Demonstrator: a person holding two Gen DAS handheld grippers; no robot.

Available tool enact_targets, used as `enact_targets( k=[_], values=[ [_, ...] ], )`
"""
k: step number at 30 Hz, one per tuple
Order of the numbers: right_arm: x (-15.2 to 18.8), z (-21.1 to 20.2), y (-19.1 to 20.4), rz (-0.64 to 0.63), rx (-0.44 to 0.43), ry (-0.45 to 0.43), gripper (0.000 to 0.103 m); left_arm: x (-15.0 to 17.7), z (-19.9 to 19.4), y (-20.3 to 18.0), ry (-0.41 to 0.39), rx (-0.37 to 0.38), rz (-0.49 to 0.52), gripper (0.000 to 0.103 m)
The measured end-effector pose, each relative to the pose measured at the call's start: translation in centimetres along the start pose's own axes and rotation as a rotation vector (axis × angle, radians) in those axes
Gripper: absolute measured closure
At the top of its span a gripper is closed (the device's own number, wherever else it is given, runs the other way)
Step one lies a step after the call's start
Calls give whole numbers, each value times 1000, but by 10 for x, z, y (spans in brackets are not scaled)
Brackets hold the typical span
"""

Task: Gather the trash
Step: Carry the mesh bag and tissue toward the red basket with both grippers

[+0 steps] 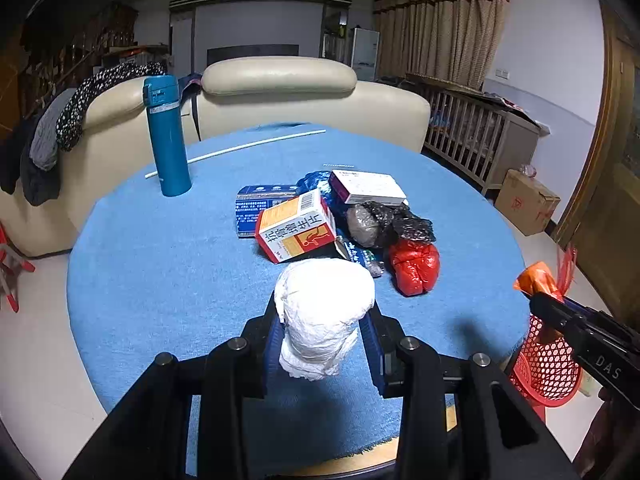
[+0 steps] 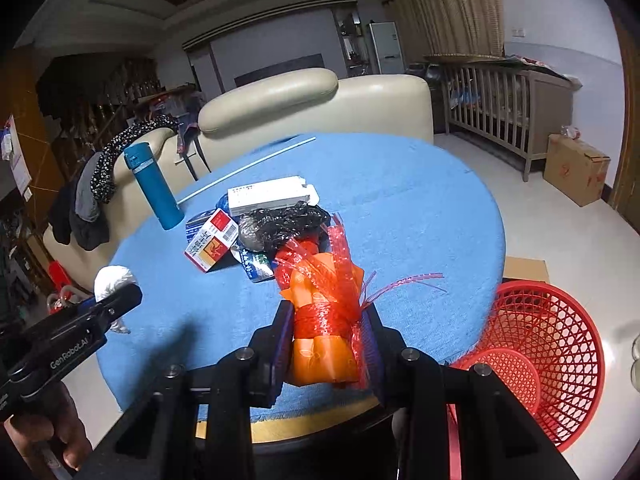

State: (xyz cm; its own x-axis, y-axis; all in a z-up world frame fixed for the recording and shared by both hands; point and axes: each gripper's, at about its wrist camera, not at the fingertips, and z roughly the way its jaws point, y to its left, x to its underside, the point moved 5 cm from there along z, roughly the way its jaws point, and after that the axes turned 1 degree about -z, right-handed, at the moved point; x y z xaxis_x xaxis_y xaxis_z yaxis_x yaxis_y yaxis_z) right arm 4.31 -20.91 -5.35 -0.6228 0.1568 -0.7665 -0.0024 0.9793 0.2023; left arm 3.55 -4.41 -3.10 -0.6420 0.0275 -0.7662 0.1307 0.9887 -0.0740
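On blue round table [image 1: 160, 280], trash pile [image 1: 340, 220], sofa [image 1: 280, 100]

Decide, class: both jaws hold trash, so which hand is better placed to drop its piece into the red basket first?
Right. Its gripper, clamped on the orange net bundle, is beside the red basket; the left gripper, holding the white wad, sits farther away.
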Motion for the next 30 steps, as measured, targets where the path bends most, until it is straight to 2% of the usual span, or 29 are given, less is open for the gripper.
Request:
enact_targets(
  k=[19,30],
  values=[
    [-8,-12,-1,13,-21,-41,67,-8,-23,-24,-72,11,57,65],
    [-3,-13,-12,34,-5,-42,67,-2,-18,-30,-63,14,73,65]
  ],
)
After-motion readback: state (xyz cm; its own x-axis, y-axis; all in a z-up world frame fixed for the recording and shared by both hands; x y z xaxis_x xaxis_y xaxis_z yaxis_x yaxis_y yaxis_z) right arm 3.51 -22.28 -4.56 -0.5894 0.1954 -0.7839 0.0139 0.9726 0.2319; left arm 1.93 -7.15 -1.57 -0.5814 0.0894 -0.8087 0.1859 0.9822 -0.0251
